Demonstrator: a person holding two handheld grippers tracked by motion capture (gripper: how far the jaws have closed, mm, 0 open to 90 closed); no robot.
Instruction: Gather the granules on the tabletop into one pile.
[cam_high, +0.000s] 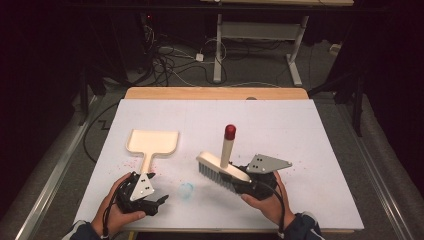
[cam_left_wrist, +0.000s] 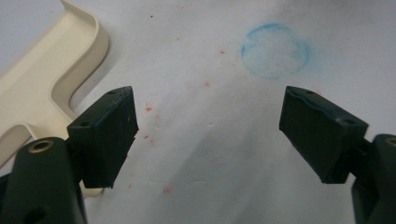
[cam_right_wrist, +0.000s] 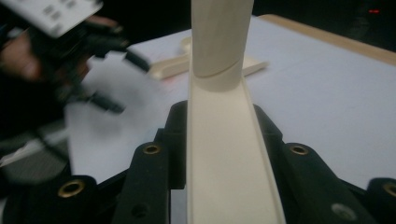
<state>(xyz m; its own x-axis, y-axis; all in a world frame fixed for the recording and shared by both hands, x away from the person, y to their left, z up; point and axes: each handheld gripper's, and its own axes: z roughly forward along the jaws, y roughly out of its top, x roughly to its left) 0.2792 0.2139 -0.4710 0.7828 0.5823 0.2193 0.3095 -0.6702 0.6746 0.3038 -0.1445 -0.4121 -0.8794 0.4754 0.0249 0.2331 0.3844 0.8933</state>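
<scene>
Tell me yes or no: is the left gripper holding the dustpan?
No: in the left gripper view the left gripper has its jaws wide apart over bare table, with the dustpan lying off to one side.

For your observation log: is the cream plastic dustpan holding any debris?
Empty: the cream plastic dustpan shows a bare tray; red specks lie outside it.

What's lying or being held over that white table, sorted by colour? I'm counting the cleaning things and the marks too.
Cream: 2, the dustpan and the brush, whose handle has a red tip
Blue: 1, a chalky ring mark
Black: 2, the left gripper, open, and the right gripper, shut on the brush
Total: 5
</scene>
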